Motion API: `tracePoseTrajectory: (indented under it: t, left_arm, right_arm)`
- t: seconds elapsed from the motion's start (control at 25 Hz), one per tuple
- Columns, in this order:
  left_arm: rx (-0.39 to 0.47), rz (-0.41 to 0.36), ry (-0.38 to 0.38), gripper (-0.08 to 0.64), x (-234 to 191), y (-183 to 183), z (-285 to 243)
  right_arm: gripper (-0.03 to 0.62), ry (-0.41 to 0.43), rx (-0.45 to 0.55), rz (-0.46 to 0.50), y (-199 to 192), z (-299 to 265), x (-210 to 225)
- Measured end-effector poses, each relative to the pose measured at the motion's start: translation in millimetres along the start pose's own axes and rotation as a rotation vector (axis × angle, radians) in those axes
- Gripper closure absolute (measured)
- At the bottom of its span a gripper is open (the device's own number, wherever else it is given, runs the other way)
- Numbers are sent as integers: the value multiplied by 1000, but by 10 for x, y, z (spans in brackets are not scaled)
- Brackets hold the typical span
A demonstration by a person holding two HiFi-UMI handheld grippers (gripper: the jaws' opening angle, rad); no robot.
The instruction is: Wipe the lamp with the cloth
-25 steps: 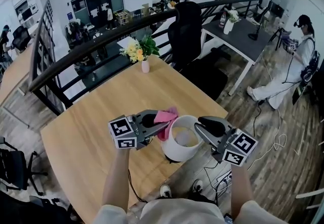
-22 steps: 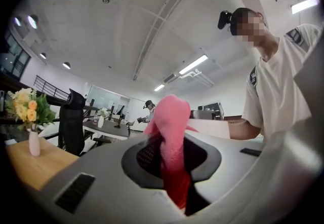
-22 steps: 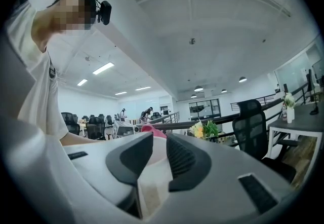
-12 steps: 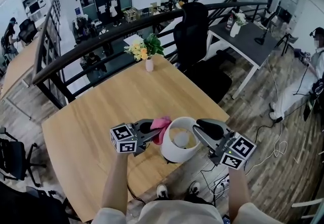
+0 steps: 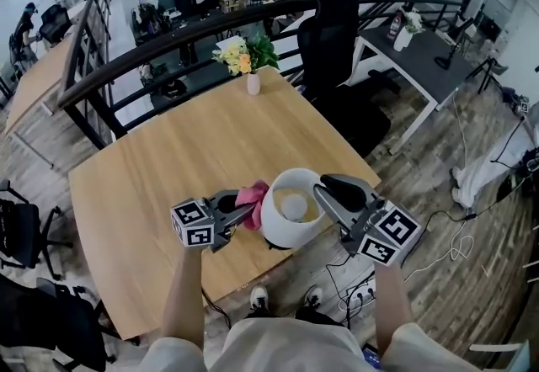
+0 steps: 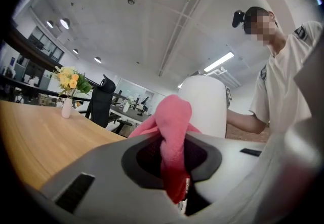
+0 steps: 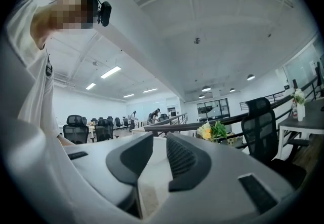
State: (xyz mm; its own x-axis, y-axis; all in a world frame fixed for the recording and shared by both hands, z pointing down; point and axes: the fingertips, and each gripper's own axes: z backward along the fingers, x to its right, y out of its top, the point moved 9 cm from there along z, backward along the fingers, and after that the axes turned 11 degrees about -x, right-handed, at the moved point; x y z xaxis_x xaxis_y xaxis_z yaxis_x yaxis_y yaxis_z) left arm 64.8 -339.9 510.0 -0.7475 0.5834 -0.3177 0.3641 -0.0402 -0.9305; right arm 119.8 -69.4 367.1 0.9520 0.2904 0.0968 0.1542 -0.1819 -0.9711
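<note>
A white lamp (image 5: 282, 223) with a drum shade stands near the front right edge of the wooden table (image 5: 160, 168). My left gripper (image 5: 244, 207) is shut on a pink cloth (image 5: 252, 193), which presses against the shade's left side. In the left gripper view the cloth (image 6: 173, 119) bulges out between the jaws, with the shade (image 6: 205, 104) just behind it. My right gripper (image 5: 330, 192) is at the shade's right rim, and its jaws pinch the shade's wall (image 7: 151, 187) in the right gripper (image 7: 159, 159) view. The lamp's base is hidden.
A small white vase of yellow flowers (image 5: 251, 67) stands at the table's far edge. Behind it run a black railing (image 5: 168, 42) and a black office chair (image 5: 337, 21). Cables (image 5: 438, 240) lie on the wooden floor to the right.
The cloth has slid from the shade's upper left rim a little down its left side. My right gripper keeps its hold on the rim. The head camera has shifted.
</note>
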Motion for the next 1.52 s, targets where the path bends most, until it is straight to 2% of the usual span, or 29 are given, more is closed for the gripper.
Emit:
tracePoseTrajectory:
  t: [0.4,0.64,1.04,1.2,1.52]
  left_arm:
    - [71,34,114,468,453,-218,134]
    - [99,-28,162,468,753,-118,180]
    - [146,-183,196,468,1153,484,149]
    - [130,-241,220,468,1246,698,134]
    - [129,-239,275,468,1446,609,64]
  right_arm:
    - [489,66,18,-17,-54,-5,48]
    - [489,116,3,8,-49,-43,78]
    - [489,188,-10,36,-35,-44,161]
    - [489,210,-6,24,-69,-52,192]
    - [492,234,14,16,-78,-88,209]
